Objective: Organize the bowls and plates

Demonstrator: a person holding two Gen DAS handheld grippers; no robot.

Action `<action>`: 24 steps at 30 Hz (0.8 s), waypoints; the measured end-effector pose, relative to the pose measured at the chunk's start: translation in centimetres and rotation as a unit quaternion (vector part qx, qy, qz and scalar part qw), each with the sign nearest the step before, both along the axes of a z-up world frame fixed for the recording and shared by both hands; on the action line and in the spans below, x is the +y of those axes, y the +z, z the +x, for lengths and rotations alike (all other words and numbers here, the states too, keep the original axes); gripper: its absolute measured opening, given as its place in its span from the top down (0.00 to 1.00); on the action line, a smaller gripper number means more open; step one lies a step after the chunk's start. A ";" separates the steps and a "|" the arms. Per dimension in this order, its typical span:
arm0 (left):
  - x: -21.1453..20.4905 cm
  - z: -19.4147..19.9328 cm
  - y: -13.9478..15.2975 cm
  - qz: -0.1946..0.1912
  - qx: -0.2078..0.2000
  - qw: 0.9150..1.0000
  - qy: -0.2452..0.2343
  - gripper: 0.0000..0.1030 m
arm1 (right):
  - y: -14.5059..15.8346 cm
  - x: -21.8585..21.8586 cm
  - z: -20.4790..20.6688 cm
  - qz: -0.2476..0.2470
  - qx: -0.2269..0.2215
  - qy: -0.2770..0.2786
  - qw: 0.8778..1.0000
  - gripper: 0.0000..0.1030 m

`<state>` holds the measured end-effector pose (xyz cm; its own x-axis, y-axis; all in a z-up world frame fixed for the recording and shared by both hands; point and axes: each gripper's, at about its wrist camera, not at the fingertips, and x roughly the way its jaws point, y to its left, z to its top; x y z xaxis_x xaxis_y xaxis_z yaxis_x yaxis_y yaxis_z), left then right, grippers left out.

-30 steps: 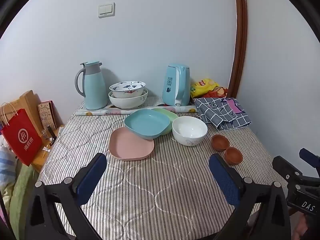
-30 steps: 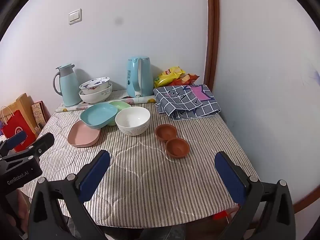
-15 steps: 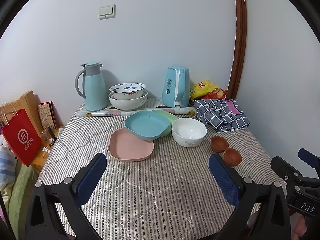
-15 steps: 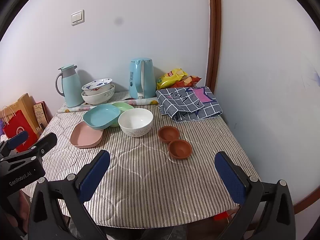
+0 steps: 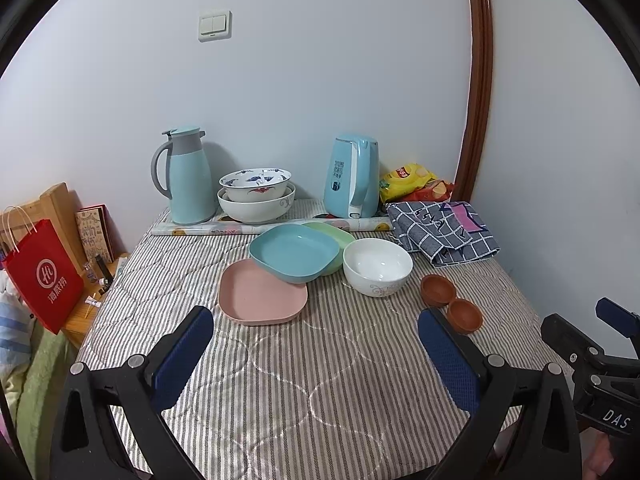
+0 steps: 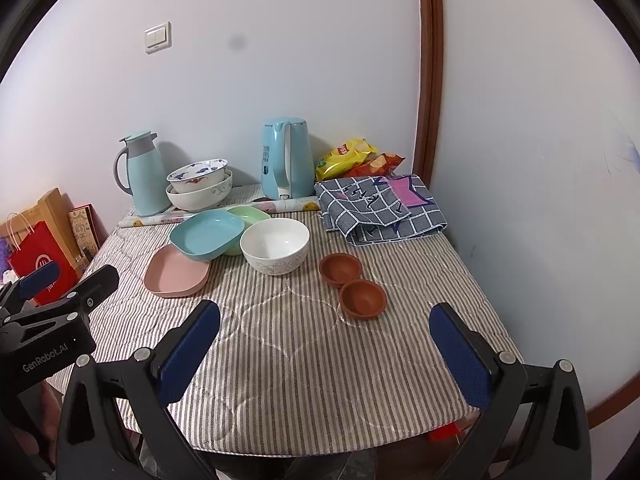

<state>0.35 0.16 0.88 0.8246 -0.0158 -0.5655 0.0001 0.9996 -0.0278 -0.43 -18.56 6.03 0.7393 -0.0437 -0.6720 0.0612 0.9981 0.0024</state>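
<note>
Both wrist cameras sit low at the near edge of the table (image 5: 320, 400), looking forward and slightly down along wide-spread fingers toward the corner of two walls. The left view faces the pink plate (image 5: 262, 294) just ahead of its left finger; the right gripper (image 5: 600, 344) juts in at its right edge. The right view stands further right, the two brown bowls (image 6: 352, 284) ahead between its fingers, the left gripper (image 6: 60, 292) at its left edge. Both share the whole tabletop
</note>
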 end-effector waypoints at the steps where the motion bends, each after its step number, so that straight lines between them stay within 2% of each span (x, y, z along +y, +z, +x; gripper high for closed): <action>1: 0.0 0.1 0.0 0.000 0.000 1.000 0.000 0.00 | 0.0 0.0 0.0 -0.001 0.000 0.000 1.000 0.00; 24: 0.3 -0.6 -0.1 -0.004 -0.003 1.000 0.000 0.00 | -0.1 0.2 0.0 -0.002 0.000 0.000 1.000 0.00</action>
<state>-0.26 0.47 0.77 0.8278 -0.0206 -0.5606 0.0011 0.9994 -0.0351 -0.46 -18.31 5.93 0.7387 -0.0475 -0.6724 0.0620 0.9981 -0.0024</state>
